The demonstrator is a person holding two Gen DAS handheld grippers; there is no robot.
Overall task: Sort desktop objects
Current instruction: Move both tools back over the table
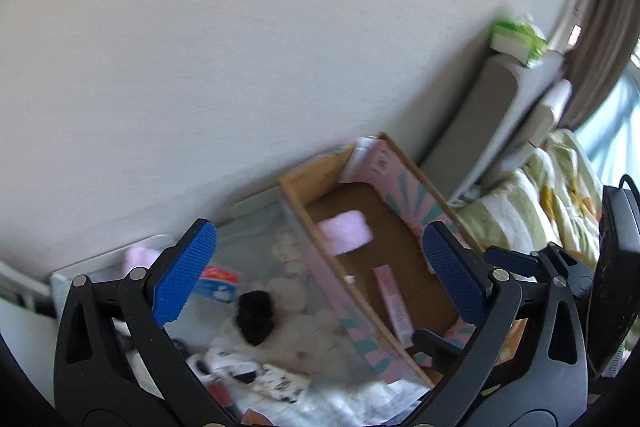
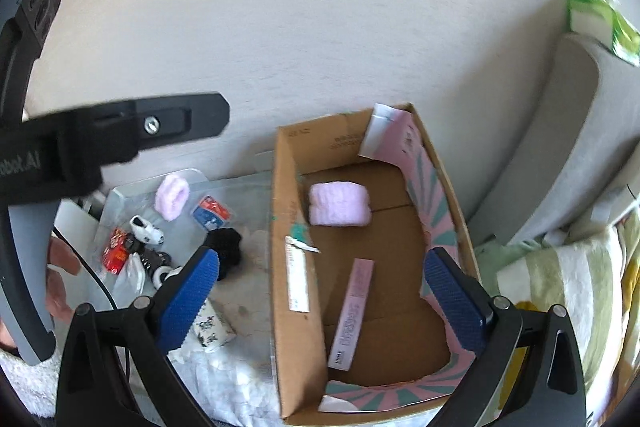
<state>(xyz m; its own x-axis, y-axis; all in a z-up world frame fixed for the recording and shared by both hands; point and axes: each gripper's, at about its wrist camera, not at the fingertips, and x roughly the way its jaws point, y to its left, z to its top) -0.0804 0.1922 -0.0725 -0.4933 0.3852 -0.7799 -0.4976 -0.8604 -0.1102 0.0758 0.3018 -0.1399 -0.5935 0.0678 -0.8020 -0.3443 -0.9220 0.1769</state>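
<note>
- A cardboard box (image 2: 298,307), open on top and lined in pink and teal, stands against the wall. It looks stiff and light; I judge it best left alone. Printing on its far wall is too blurred to read.
- A pink fuzzy roll (image 2: 339,205) lies inside at the far end: soft, light, easy to squeeze.
- A black fuzzy item (image 2: 226,251) lies on the clear tray (image 2: 120,193) left of the box, probably soft; pinch across its middle.
- A slim pink carton (image 2: 352,313) lies flat in the box; its lettering is unreadable.
- The left gripper (image 1: 318,273) and right gripper (image 2: 320,297) both gape wide, holding nothing.
</note>
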